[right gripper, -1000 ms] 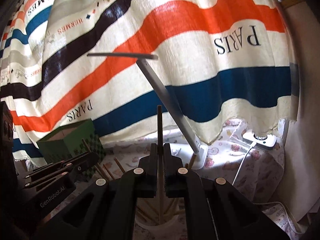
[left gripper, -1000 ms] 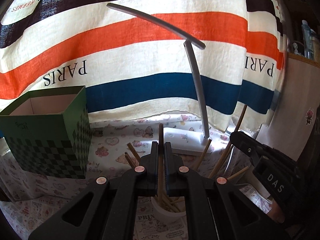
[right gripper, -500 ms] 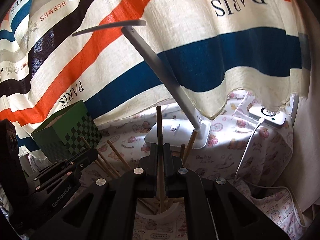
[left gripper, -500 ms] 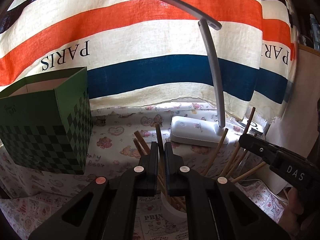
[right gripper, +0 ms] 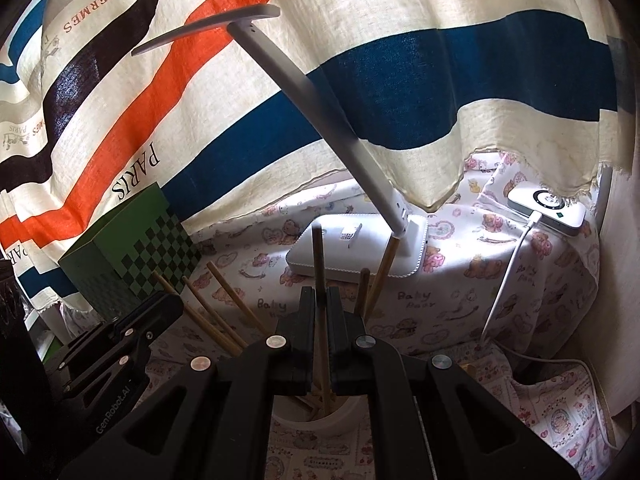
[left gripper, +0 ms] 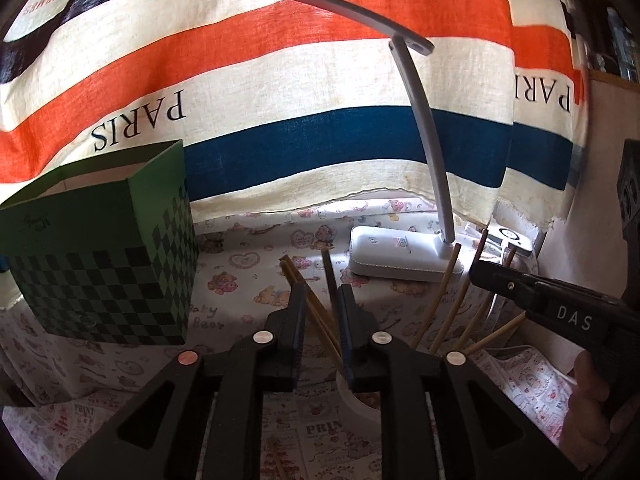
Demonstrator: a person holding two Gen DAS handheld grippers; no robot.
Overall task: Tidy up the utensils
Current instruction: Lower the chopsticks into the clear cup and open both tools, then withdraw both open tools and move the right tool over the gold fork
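A white cup (left gripper: 356,398) holds several wooden chopsticks that fan out of it; it also shows in the right wrist view (right gripper: 320,420). My left gripper (left gripper: 321,300) is open just above the cup, and a dark-tipped chopstick (left gripper: 329,276) stands loose in the gap, leaning against the right finger. My right gripper (right gripper: 321,300) is shut on a dark-tipped chopstick (right gripper: 319,264) that stands upright with its lower end in the cup. The right gripper shows at the right of the left wrist view (left gripper: 532,292).
A green checkered box (left gripper: 100,256), open at the top, stands to the left. A white desk lamp (left gripper: 400,254) stands behind the cup. A striped cloth (left gripper: 280,100) hangs at the back. A white charger (right gripper: 548,210) with a cable lies at the far right.
Both grippers have come down toward the cup. My left gripper has opened and let go of its chopstick, which now leans in the cup. The right gripper stays shut on its chopstick.
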